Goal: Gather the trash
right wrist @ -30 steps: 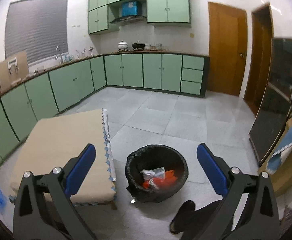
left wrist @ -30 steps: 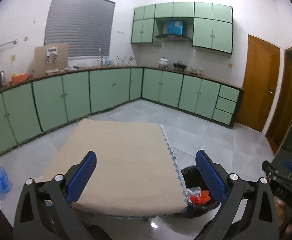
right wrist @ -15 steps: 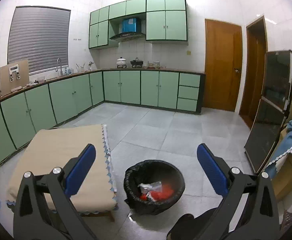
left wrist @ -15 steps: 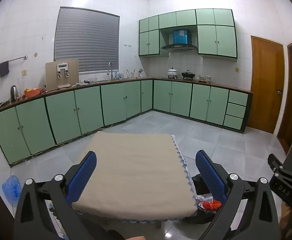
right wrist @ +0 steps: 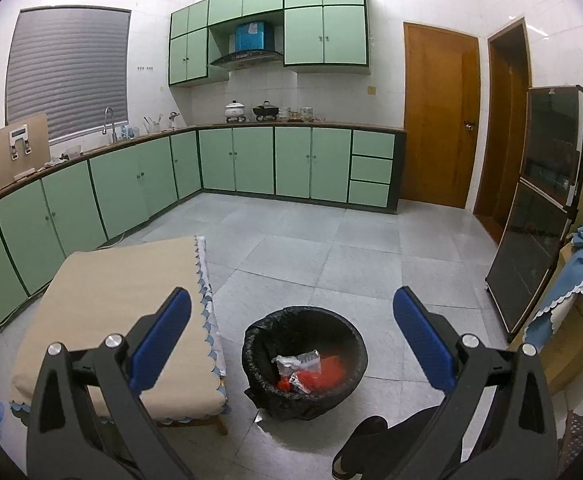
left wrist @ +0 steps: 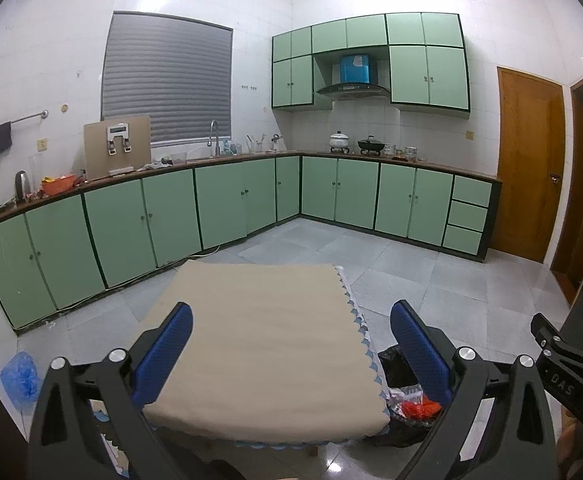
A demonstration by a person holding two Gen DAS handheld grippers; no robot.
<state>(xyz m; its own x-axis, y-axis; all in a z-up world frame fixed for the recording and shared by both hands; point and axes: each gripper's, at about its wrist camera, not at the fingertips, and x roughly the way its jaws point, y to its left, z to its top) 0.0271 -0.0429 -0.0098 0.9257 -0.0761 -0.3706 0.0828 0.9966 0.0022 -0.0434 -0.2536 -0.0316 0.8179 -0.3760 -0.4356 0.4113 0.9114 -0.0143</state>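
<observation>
**Trash sits in the lined bin beside the low table; both grippers held apart and empty**

Trash [right wrist: 305, 372], a crumpled silvery wrapper on top of red and orange packaging, lies at the bottom of a round bin [right wrist: 355, 344] lined with a black bag. The bin stands on the grey tiled floor [right wrist: 351, 256], just beside the right edge of a low table [right wrist: 103, 288] covered with a beige cloth that has a blue scalloped trim. The tabletop is bare cloth.

The right gripper [right wrist: 291, 340] hangs above the bin with its blue-padded fingers [right wrist: 159, 340] spread wide and nothing between them. The left gripper [left wrist: 291, 348] hangs over the near part of the table, its jaws likewise wide apart and empty; in its view the bin [left wrist: 395, 364] peeks out past the table's right corner, with the red trash [left wrist: 417, 410] partly hidden behind the right finger.

A dark shoe [right wrist: 357, 446] of the person shows at the lower edge of the right wrist view, near the bin. Green cabinets [left wrist: 231, 204] run along two walls, and a blue plastic bag [left wrist: 19, 374] lies on the floor to the left of the table.
</observation>
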